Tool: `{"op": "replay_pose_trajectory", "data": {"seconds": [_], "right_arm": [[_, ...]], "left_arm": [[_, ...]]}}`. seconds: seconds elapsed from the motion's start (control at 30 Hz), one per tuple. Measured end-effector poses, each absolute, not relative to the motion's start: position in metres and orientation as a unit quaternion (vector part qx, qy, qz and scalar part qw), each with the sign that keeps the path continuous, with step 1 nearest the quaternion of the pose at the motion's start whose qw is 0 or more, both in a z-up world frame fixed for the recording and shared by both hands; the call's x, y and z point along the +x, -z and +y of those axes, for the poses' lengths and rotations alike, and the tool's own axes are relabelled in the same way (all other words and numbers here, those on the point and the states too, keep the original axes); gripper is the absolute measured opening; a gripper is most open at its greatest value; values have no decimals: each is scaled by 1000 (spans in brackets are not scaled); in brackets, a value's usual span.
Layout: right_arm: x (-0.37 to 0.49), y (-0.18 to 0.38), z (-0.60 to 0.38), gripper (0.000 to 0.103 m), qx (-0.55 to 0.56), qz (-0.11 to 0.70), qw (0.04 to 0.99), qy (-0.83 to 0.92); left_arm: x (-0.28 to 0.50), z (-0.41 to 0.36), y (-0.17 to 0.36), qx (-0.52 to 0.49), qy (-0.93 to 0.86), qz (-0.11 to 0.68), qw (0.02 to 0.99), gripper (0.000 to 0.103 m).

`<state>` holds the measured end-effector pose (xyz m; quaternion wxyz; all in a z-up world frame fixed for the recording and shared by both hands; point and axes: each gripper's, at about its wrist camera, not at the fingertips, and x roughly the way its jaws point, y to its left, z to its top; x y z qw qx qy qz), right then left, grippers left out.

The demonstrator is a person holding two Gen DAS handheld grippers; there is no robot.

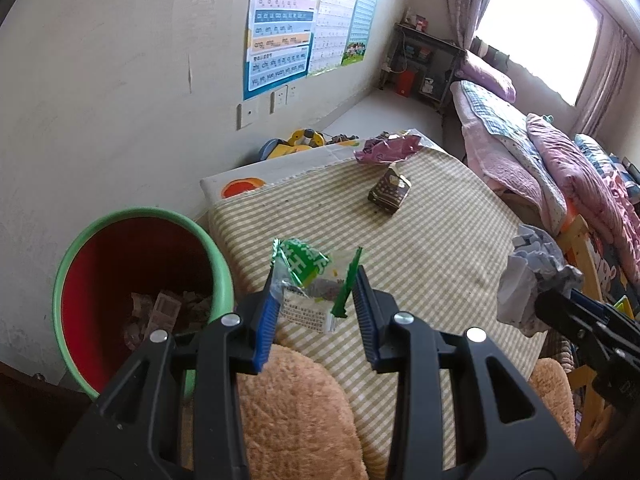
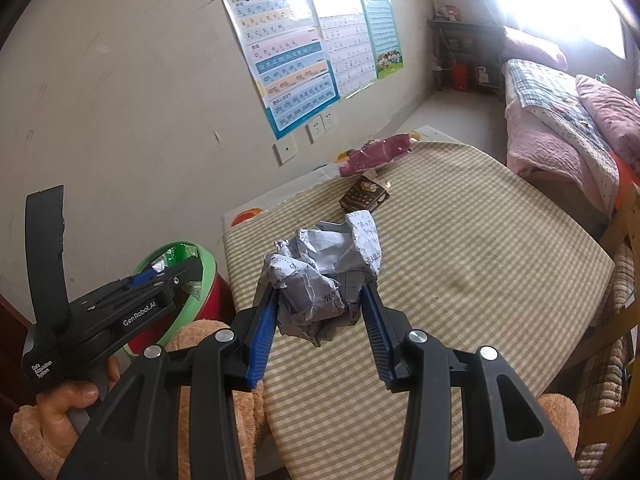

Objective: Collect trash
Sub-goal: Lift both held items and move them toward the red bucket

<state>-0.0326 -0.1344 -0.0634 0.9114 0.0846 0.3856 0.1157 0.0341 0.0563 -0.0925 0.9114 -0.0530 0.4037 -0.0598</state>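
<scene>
at the near left edge of the checked surface (image 1: 420, 240), left gripper (image 1: 316, 300) holds a green wrapper (image 1: 304, 276) between its fingers, just right of the red bin (image 1: 120, 264). right gripper (image 2: 320, 304) has its fingers clamped on a crumpled paper ball (image 2: 328, 272) above the surface. step judged: carry to bin. next: swing left over the rim, then release. brown carton (image 1: 390, 192) and purple wrapper (image 1: 388, 148) remain far.

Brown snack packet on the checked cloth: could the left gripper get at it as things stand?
Probably not right away. The left gripper is shut on a green wrapper, so it would have to drop that first. Otherwise the path looks free: the brown snack packet lies alone on bare checked cloth straight ahead.
</scene>
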Motion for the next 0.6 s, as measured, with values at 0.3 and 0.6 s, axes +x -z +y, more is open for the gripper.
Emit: {"op": "replay_pose_trajectory", "data": {"seconds": [0.3, 0.6], "right_arm": [[-26, 64, -111, 41, 61, 393, 909, -127], [-18, 67, -82, 41, 40, 401, 902, -155]], "left_arm": [[33, 83, 97, -79, 39, 405, 910, 34], [31, 119, 102, -99, 6, 405, 909, 34]]}}
